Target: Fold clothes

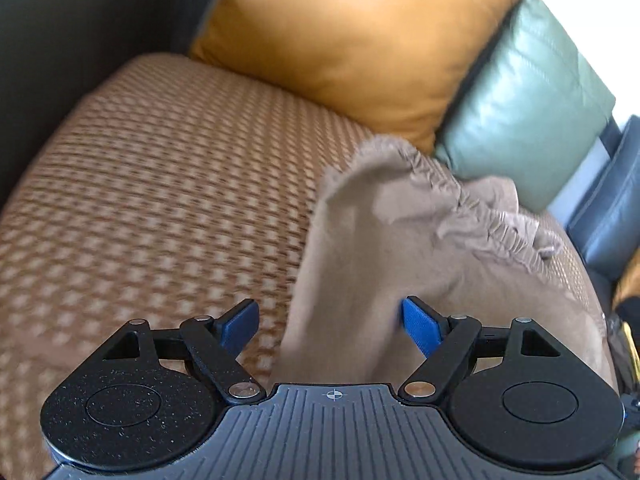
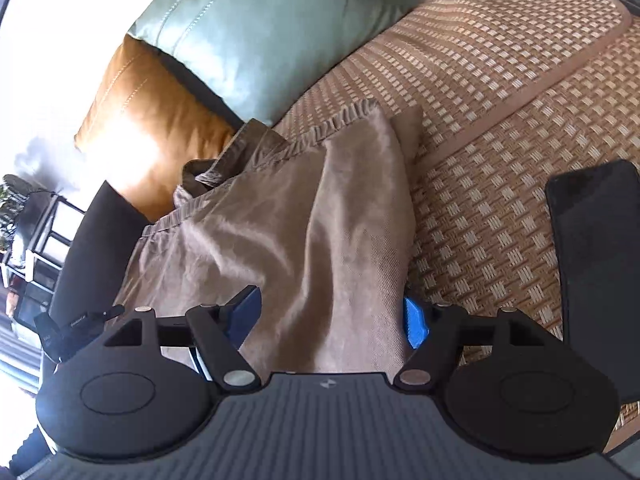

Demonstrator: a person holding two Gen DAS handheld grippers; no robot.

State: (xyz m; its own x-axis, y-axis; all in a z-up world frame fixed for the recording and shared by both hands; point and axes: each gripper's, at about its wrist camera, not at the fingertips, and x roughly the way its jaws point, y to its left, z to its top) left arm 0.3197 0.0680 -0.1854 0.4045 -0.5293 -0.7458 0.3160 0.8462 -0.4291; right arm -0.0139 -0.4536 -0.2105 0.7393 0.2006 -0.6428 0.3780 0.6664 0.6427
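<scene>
Both grippers are standing with their jaws spread wide, and nothing is being pinched. The left gripper (image 1: 330, 322) is pointing down at the sofa with a flap of the tan garment (image 1: 400, 240) running up between its blue pads; the cloth is brushing the right-hand pad (image 1: 422, 326) but the other pad is clear of it. The right gripper (image 2: 332, 320) is hanging over the same tan garment (image 2: 288, 224), and the fabric is filling the gap between its pads without being squeezed.

The garment is lying on the woven seat mat (image 2: 500, 92), partly doubled over, its gathered elastic waistband (image 2: 280, 148) at the far end, near the cushions. Its long axis is running straight away from both tools, from the pads towards that waistband. Seen from the left wrist, most of the cloth is lying to the right; seen from the right wrist, it is sitting dead centre, so the right hand looks the better placed for the next pinch, I'd say.

Beyond the waistband, a mustard cushion (image 1: 352, 40) and a pale green cushion (image 1: 528, 100) are leaning side by side. A dark phone (image 2: 596, 264) is resting on the mat, off to the garment's right.
</scene>
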